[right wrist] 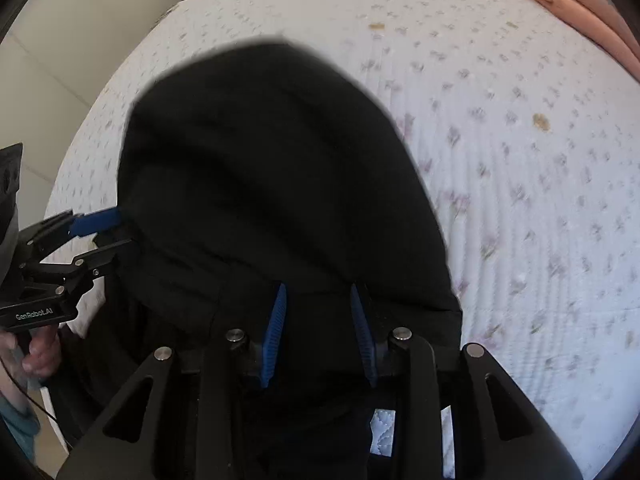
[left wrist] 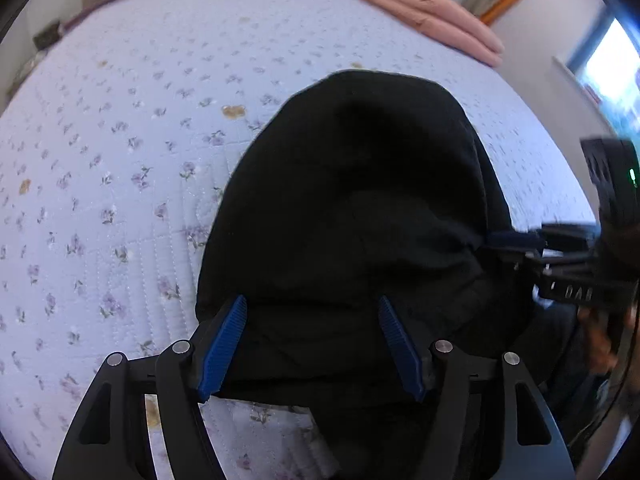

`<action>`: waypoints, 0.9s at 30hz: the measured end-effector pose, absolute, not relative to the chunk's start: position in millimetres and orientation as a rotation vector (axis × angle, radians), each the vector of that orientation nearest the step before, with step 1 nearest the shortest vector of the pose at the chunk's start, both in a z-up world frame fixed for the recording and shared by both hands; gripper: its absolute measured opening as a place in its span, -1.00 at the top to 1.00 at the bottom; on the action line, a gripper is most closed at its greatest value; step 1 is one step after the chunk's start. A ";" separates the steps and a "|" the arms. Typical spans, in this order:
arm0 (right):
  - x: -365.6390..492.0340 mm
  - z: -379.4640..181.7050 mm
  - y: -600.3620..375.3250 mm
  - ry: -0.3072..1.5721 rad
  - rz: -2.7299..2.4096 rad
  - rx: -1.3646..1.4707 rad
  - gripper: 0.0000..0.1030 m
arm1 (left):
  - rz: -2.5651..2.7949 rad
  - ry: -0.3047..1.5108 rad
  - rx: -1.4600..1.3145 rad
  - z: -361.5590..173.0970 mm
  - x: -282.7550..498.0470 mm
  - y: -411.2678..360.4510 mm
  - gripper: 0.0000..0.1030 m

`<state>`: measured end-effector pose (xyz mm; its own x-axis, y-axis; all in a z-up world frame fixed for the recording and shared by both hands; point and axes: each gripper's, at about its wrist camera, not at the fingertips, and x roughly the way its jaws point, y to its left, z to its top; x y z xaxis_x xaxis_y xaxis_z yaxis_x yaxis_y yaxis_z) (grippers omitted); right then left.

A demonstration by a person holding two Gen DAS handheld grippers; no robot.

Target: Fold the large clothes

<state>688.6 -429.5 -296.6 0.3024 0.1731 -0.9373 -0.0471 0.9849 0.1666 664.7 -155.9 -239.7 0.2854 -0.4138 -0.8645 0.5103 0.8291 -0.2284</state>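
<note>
Left hand-held gripper point(left wrist: 312, 344) spread over black garment point(left wrist: 352, 208), pink blanket point(left wrist: 428, 12) behind

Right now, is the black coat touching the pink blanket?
Apart. In the left wrist view, flowery bedspread shows between the black coat and the pink blanket.

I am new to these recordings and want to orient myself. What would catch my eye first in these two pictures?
First, the big black garment, lying in a rounded heap in the middle of the flowered bedcover. Next, the blue-padded tongs: the left tongs stand open at its near edge, and the right tongs are also parted over the cloth. A folded pink blanket lies at the far edge of the bed.
</note>
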 end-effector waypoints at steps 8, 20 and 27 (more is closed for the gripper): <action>678.6 -278.4 -443.8 1.230 0.176 0.144 0.30 | -0.612 1.124 0.095 -215.1 665.1 -151.7 -0.40; 664.0 -298.6 -492.7 1.327 0.095 0.197 0.15 | -0.515 1.268 0.096 -246.3 674.5 -133.8 -0.54; 655.1 -294.6 -523.3 1.290 0.169 0.350 0.13 | -0.564 1.188 0.000 -206.7 672.0 -103.2 -0.55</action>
<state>655.1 -523.3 -294.6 0.2745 0.3159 -0.9082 0.0717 0.9351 0.3470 672.0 -103.2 -206.7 0.2534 -0.4148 -0.8739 0.4147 0.8628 -0.2892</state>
